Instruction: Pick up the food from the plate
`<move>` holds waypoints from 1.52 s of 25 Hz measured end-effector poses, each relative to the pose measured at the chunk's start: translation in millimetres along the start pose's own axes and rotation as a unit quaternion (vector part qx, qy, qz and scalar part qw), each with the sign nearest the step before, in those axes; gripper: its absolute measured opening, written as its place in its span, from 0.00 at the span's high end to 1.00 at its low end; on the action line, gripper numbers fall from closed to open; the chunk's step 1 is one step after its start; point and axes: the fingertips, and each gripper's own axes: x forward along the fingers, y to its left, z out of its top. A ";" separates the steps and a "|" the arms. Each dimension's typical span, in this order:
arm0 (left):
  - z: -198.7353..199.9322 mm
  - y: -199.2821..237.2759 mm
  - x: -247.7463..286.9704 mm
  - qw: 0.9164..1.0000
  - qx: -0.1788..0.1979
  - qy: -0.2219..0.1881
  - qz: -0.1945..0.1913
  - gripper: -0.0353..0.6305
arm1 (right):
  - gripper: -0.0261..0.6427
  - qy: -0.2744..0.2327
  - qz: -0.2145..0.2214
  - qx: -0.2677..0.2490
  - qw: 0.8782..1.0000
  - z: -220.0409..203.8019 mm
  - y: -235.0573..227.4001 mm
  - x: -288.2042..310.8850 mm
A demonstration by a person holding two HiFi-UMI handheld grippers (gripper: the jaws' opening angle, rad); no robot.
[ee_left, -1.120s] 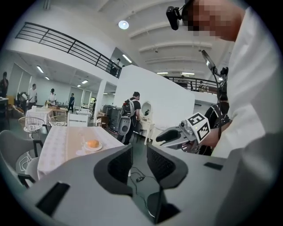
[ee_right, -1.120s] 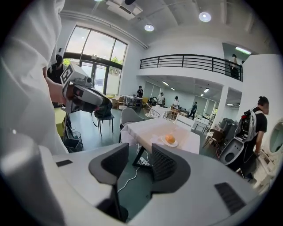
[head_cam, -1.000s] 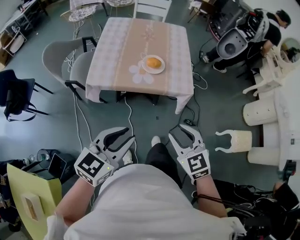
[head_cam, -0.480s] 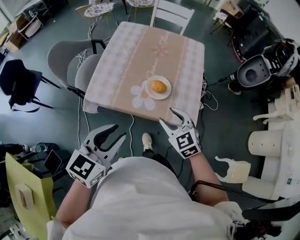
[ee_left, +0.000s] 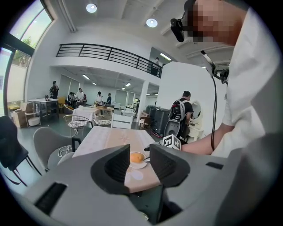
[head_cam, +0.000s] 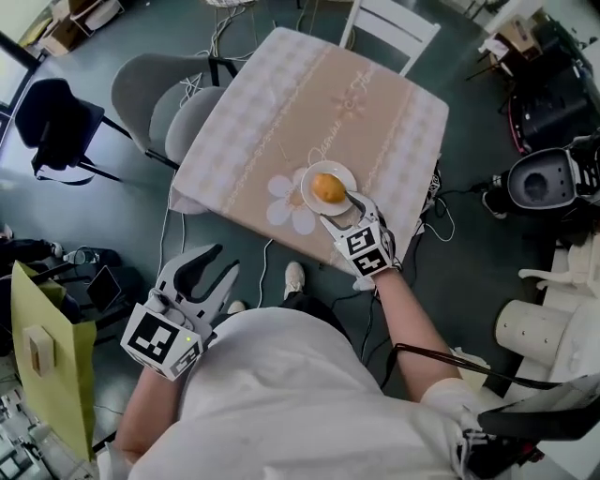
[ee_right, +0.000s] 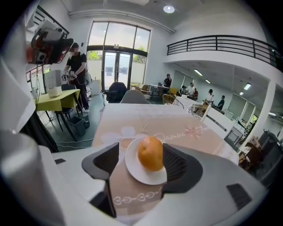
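An orange, round piece of food (head_cam: 327, 187) lies on a small white plate (head_cam: 310, 180) near the front edge of a table with a beige patterned cloth (head_cam: 281, 103). My right gripper (head_cam: 341, 210) reaches over that edge to the plate's near rim, its jaws opening. In the right gripper view the food (ee_right: 150, 152) and plate (ee_right: 148, 174) sit between and just ahead of the right gripper (ee_right: 141, 155), with no pad touching them. My left gripper (head_cam: 202, 267) hangs open and empty beside my body, short of the table. From the left gripper (ee_left: 140, 164) the food (ee_left: 136, 157) shows far off.
Two grey chairs (head_cam: 164, 98) stand at the table's left side and a white chair (head_cam: 394, 26) at its far end. A black chair (head_cam: 54, 124) and a yellow-green board (head_cam: 52, 361) are at the left. Cables (head_cam: 169, 234) trail on the floor. White furniture (head_cam: 548, 328) stands at the right.
My right gripper has gone forward from beside my body to the plate, and its jaws have spread. The table has come nearer. The left gripper has stayed low at my side.
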 end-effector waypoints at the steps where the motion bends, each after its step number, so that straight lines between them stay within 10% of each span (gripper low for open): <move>1: 0.5 1.9 1.0 1.000 -0.004 0.003 0.008 0.75 | 0.50 0.006 0.006 -0.006 1.000 -2.6 -1.9 9.1; 19: 5.3 38.1 0.4 0.997 -0.017 0.008 0.076 0.75 | 0.45 0.064 0.008 -0.087 0.994 -24.6 -24.0 86.9; 38: -8.3 55.1 -48.6 0.999 -0.016 -0.018 0.042 0.76 | 0.45 0.048 -0.044 -0.007 0.998 12.0 -3.4 28.2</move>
